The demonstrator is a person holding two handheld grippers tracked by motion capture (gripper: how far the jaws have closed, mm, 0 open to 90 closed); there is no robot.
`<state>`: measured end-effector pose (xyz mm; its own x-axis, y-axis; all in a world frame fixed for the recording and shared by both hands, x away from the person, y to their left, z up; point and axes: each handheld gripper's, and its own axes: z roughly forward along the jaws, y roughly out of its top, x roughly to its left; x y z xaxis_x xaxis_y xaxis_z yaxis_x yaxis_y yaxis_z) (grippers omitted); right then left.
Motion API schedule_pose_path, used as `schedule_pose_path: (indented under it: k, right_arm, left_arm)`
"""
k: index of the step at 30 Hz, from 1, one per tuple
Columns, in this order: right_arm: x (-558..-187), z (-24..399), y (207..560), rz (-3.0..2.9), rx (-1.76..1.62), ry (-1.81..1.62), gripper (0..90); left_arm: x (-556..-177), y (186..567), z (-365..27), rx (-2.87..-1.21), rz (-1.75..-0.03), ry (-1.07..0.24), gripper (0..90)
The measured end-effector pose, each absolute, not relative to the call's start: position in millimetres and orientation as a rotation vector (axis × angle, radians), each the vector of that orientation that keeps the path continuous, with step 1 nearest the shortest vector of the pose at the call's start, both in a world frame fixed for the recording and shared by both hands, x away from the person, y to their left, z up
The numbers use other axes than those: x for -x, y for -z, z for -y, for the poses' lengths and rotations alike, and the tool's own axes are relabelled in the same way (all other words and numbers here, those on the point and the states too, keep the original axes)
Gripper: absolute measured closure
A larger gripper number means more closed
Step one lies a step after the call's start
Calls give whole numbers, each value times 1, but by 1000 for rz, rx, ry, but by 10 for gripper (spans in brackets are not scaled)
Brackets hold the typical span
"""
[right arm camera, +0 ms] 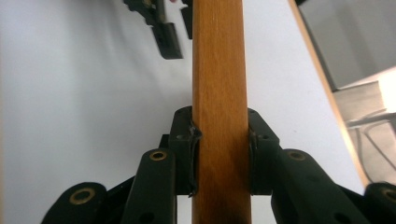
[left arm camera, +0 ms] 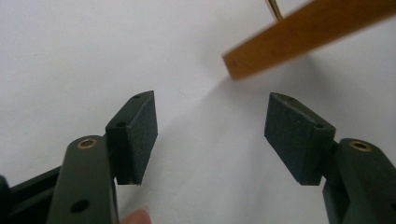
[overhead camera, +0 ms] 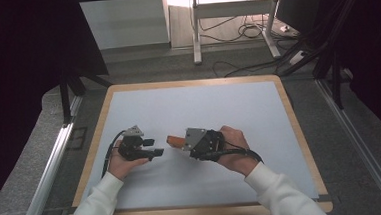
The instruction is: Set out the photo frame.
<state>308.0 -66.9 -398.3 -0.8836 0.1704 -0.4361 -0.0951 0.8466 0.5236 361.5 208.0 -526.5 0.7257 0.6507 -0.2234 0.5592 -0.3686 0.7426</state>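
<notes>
Right gripper (overhead camera: 183, 142), centre of the high view, is clamped on a wooden stick (right arm camera: 219, 93); pads pinch both flat sides and the stick points left toward the other hand. Left gripper (overhead camera: 156, 146), lower left of centre, has its jaws wide with nothing between them. In the left gripper view the stick's end (left arm camera: 243, 63) sits upper right, above and apart from the pads. Risk: left jaws close early or off-line and clip the tip, twisting the stick in the right grip, or it drops onto the white table (overhead camera: 203, 101).

Orange-brown wooden block (right arm camera: 219, 116), black tools, white table sheet (overhead camera: 204, 111) with a light wood rim
</notes>
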Motion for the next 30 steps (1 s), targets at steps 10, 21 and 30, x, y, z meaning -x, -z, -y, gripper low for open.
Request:
schedule_pose_path:
  k: [10, 21, 30]
  right_arm:
    - [-318, 72, 392, -2598, -77, -772, 693]
    - [-345, 61, 391, -2574, -132, -785, 672]
    - [-364, 65, 392, -2547, -206, -779, 608]
  left_arm:
    - [-362, 527, -206, -2072, -914, -130, 347]
    - [-362, 528, -206, -2077, -911, -126, 345]
    - [-363, 529, -205, -2086, -906, -128, 344]
